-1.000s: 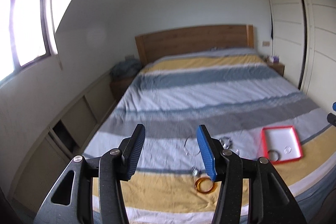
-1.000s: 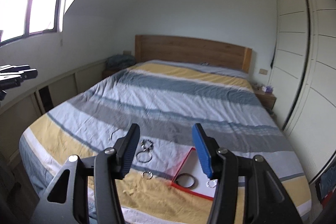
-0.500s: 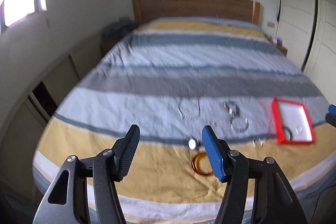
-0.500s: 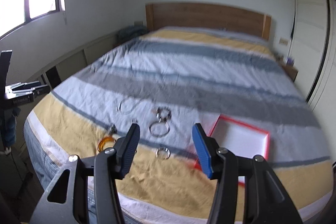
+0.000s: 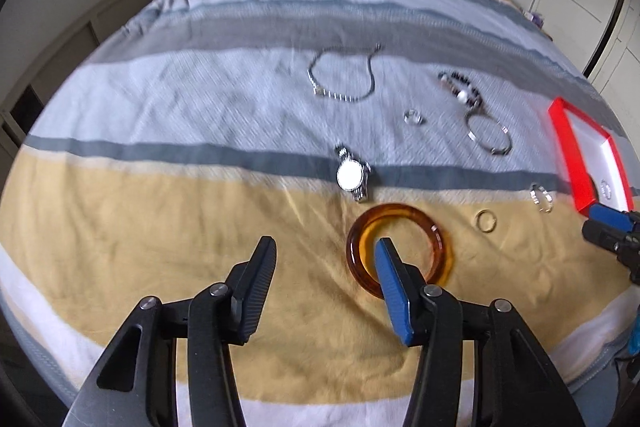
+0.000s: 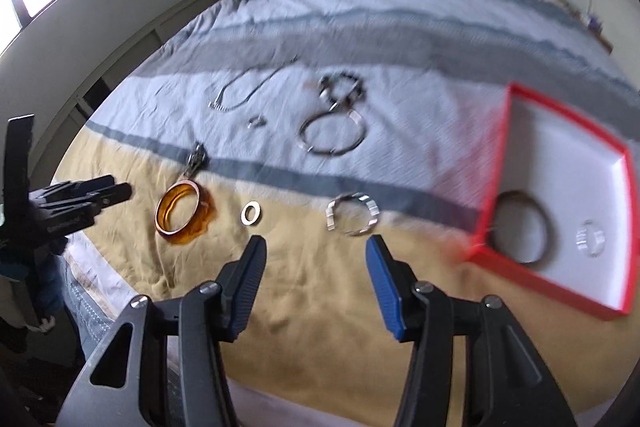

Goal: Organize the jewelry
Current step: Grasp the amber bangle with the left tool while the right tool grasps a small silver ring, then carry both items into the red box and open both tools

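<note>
Striped bedding [image 5: 200, 131] in yellow, grey and white carries every piece, so expect soft, wrinkled support under each grasp. Take the red tray [image 6: 524, 267] as your landmark: it already holds a dark bangle [image 6: 522, 227] and a small clear ring [image 6: 590, 238].

Left of the tray lie, in descending size:
- amber bangle [image 5: 400, 247], farthest from the tray
- silver chain necklace [image 5: 344, 75]
- thin silver bangle [image 6: 332, 133], touching a beaded bracelet [image 6: 342, 87]
- watch [image 5: 352, 175]
- silver link ring [image 6: 352, 213], nearest the tray
- gold ring [image 5: 486, 220]

Your left gripper [image 5: 324, 271] has its jaws apart, the blue finger overlapping the amber bangle's opening. Your right gripper [image 6: 316, 267] is likewise spread, just short of the link ring.

Hazards: the glossy amber bangle could slip from a shallow pinch; closing low may catch fabric; motion blur suggests fast travel, risking a missed thin ring.
</note>
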### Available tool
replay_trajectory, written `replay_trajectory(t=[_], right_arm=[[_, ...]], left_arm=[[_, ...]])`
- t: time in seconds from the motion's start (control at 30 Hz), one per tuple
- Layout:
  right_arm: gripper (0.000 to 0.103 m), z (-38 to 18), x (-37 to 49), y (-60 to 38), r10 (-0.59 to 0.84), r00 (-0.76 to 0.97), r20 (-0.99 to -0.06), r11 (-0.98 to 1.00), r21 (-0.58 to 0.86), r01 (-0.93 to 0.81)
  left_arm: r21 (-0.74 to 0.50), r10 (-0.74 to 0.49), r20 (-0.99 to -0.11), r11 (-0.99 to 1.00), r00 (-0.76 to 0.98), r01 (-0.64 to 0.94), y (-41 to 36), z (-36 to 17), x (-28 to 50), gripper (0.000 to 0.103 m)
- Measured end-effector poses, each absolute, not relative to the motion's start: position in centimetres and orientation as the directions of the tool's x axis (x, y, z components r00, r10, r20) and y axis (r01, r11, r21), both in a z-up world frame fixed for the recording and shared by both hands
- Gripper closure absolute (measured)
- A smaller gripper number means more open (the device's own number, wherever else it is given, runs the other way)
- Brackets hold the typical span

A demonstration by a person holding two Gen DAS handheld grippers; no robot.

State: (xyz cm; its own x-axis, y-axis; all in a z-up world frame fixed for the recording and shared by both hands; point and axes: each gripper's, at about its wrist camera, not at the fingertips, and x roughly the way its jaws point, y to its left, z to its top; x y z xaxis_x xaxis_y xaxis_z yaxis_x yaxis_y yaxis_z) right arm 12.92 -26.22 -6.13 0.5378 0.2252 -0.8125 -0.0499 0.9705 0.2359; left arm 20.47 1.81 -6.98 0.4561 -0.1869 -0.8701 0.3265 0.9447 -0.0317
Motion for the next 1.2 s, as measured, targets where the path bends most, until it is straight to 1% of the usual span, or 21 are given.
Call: replay_trajectory(t=[0.17, 0.27, 0.33, 0.43, 0.47, 0.5, 0.57, 0.63, 0.73, 0.83, 1.0, 1.2], right_arm=[[0.057, -8.0, 15.0, -23.1, 0.299, 0.497, -0.814, 0.954, 0.266, -0.138], [0.062, -9.1, 16.4, -21.7, 0.313, 0.478, -0.821, 0.95, 0.266, -0.165], [0.066, -9.8, 17.2, -21.1, 0.313, 0.466, -0.827, 0.95, 0.262, -0.173], [0.068, -10.9, 18.2, -20.4, 0.31, 0.451, -0.837, 0.95, 0.256, -0.179], [0.069, -11.2, 18.5, -20.2, 0.311, 0.447, -0.839, 0.95, 0.255, -0.181], [0.071, -11.4, 18.7, -20.0, 0.309, 0.444, -0.841, 0.95, 0.252, -0.184], [0.075, -11.9, 19.1, -19.6, 0.3, 0.437, -0.848, 0.952, 0.238, -0.192], [0.084, -12.4, 19.4, -19.3, 0.286, 0.433, -0.855, 0.955, 0.217, -0.202], [0.084, -12.7, 19.5, -19.3, 0.285, 0.429, -0.857, 0.955, 0.218, -0.199], [0.084, -12.0, 19.1, -19.5, 0.291, 0.437, -0.851, 0.955, 0.226, -0.195], [0.084, -9.9, 17.3, -20.5, 0.296, 0.469, -0.832, 0.954, 0.238, -0.18], [0.084, -6.3, 13.9, -22.9, 0.279, 0.526, -0.803, 0.96, 0.232, -0.155]], left_arm=[[-0.046, -0.181, -0.895, 0.946, 0.408, 0.319, 1.3, -10.0, 21.9, 0.059], [-0.06, -0.194, -0.904, 0.94, 0.382, 0.336, 0.9, -11.1, 22.4, 0.063], [-0.046, -0.183, -0.911, 0.935, 0.369, 0.351, 0.5, -11.9, 22.7, 0.064], [-0.043, -0.181, -0.913, 0.934, 0.365, 0.355, 0.3, -12.7, 23.1, 0.069], [-0.044, -0.182, -0.912, 0.935, 0.369, 0.351, 0.4, -12.8, 23.2, 0.075], [-0.044, -0.181, -0.91, 0.937, 0.373, 0.347, 0.5, -12.9, 23.3, 0.083], [-0.041, -0.176, -0.907, 0.941, 0.383, 0.336, 0.8, -12.9, 23.6, 0.092], [-0.054, -0.187, -0.904, 0.942, 0.384, 0.332, 1.0, -12.9, 23.7, 0.093], [-0.045, -0.185, -0.898, 0.941, 0.399, 0.336, 0.9, -12.5, 23.5, 0.093], [-0.064, -0.198, -0.893, 0.945, 0.404, 0.321, 1.1, -12.0, 23.0, 0.093], [-0.074, -0.204, -0.886, 0.949, 0.417, 0.307, 1.4, -10.3, 21.8, 0.094], [-0.051, -0.197, -0.866, 0.949, 0.459, 0.311, 0.8, -7.2, 19.7, 0.094]])
